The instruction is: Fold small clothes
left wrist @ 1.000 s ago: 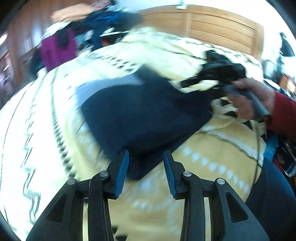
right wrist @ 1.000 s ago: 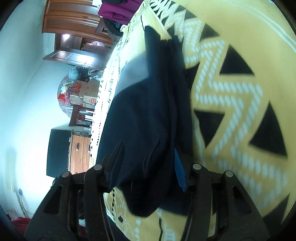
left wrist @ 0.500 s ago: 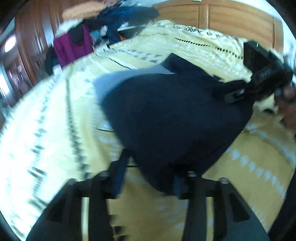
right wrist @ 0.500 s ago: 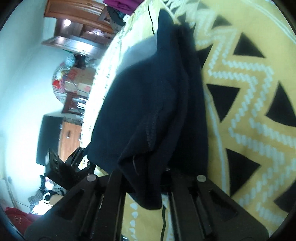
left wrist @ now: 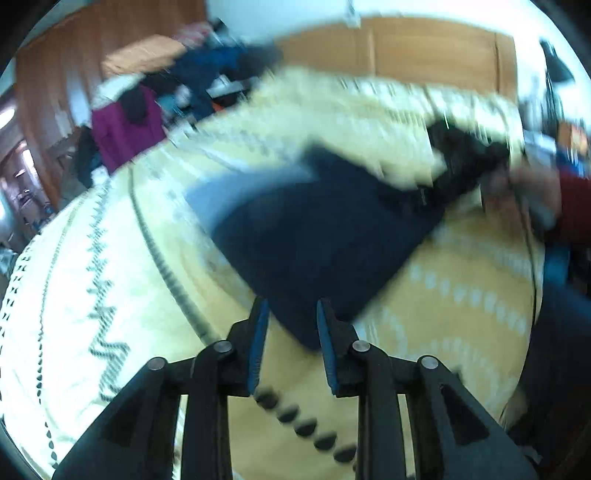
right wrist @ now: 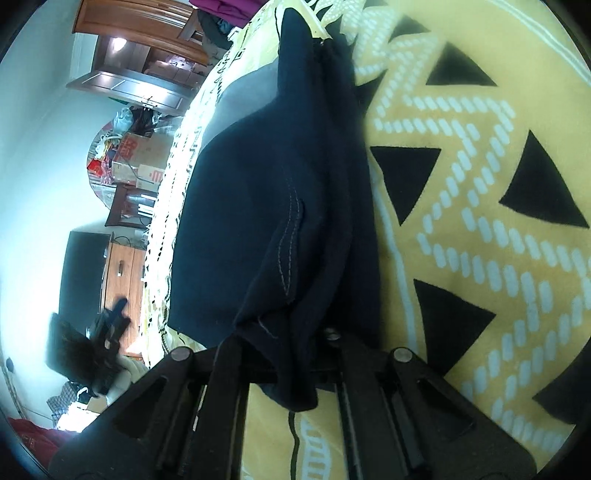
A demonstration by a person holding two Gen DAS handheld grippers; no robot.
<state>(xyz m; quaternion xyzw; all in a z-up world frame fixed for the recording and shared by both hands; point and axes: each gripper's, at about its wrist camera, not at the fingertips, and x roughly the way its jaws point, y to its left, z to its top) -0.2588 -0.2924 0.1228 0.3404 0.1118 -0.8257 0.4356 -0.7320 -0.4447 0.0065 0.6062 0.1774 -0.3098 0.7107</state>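
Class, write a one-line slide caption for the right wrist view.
Right gripper pinches a navy garment lying on a yellow patterned bedspread.

Navy garment [right wrist: 258, 206] with grey panel, yellow bedspread [right wrist: 480, 229] with black triangles, white zigzags

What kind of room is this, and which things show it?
Most likely a bedroom in a home. The dark garment lies on a yellow patterned bedspread, a wooden headboard stands behind it, and clothes are heaped beside a wooden wardrobe.

Left tongs [left wrist: 290, 332] gape apart with blue pads showing; right tongs [right wrist: 284, 354] are clamped together on cloth.
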